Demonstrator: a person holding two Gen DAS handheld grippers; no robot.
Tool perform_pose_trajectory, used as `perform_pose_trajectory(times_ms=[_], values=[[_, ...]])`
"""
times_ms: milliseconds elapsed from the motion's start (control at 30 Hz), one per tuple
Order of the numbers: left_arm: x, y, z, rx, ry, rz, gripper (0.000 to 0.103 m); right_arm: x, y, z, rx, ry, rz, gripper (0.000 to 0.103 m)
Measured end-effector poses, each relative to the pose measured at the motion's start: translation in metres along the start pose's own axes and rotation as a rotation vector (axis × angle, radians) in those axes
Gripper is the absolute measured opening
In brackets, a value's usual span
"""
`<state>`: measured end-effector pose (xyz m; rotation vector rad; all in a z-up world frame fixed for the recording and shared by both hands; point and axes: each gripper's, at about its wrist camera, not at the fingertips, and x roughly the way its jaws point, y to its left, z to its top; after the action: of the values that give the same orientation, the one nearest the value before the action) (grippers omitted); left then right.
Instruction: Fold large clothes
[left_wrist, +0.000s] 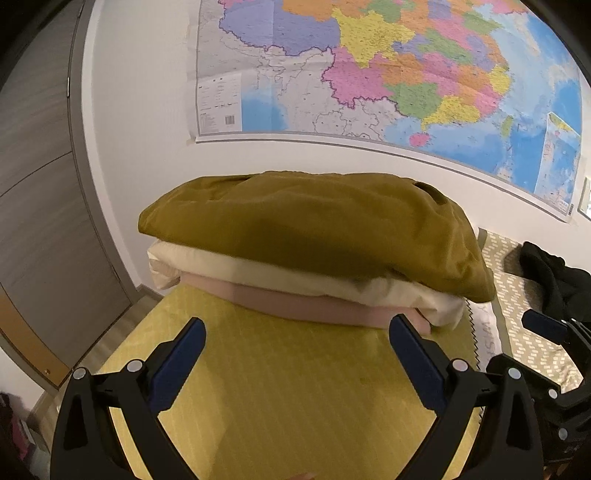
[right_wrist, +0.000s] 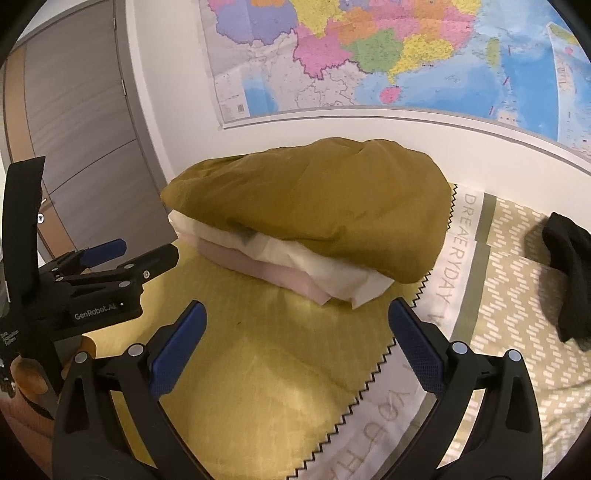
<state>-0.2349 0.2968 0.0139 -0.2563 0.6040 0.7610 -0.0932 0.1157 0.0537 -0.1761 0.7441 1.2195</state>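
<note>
A stack of folded clothes lies at the far end of a yellow cloth-covered surface (left_wrist: 295, 387). An olive-mustard garment (left_wrist: 314, 229) is on top, a cream one (left_wrist: 258, 271) under it and a pink one (left_wrist: 306, 304) at the bottom. The stack also shows in the right wrist view, with the olive garment (right_wrist: 325, 206) on top. My left gripper (left_wrist: 297, 332) is open and empty, just short of the stack. My right gripper (right_wrist: 297, 317) is open and empty, near the stack's front. A black garment (right_wrist: 569, 273) lies crumpled to the right; it also shows in the left wrist view (left_wrist: 554, 277).
A large coloured map (left_wrist: 369, 74) hangs on the white wall behind the stack. A grey door (left_wrist: 37, 221) is at the left. A patterned beige bedcover (right_wrist: 517, 295) with a white lettered strip (right_wrist: 458, 258) lies to the right. The left gripper shows at the left in the right wrist view (right_wrist: 133, 251).
</note>
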Motion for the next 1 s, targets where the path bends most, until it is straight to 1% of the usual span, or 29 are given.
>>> perform_pose_trajectory(times_ms=[67, 200, 333, 1000], values=[[-0.005, -0.002, -0.005, 0.006, 0.001, 0.002, 0.096, -0.005, 0.002, -0.003, 0.005, -0.005, 0.009, 0.097], [-0.014, -0.005, -0.013, 0.008, 0.001, -0.006, 0.096, -0.012, 0.007, -0.011, -0.004, -0.007, 0.003, 0.097], [-0.022, -0.006, -0.018, 0.015, -0.01, 0.001, 0.096, -0.02, 0.009, -0.015, -0.001, -0.016, 0.001, 0.097], [-0.036, -0.003, -0.032, 0.012, -0.009, 0.012, 0.096, -0.033, 0.018, -0.029, 0.01, -0.016, 0.0, 0.097]])
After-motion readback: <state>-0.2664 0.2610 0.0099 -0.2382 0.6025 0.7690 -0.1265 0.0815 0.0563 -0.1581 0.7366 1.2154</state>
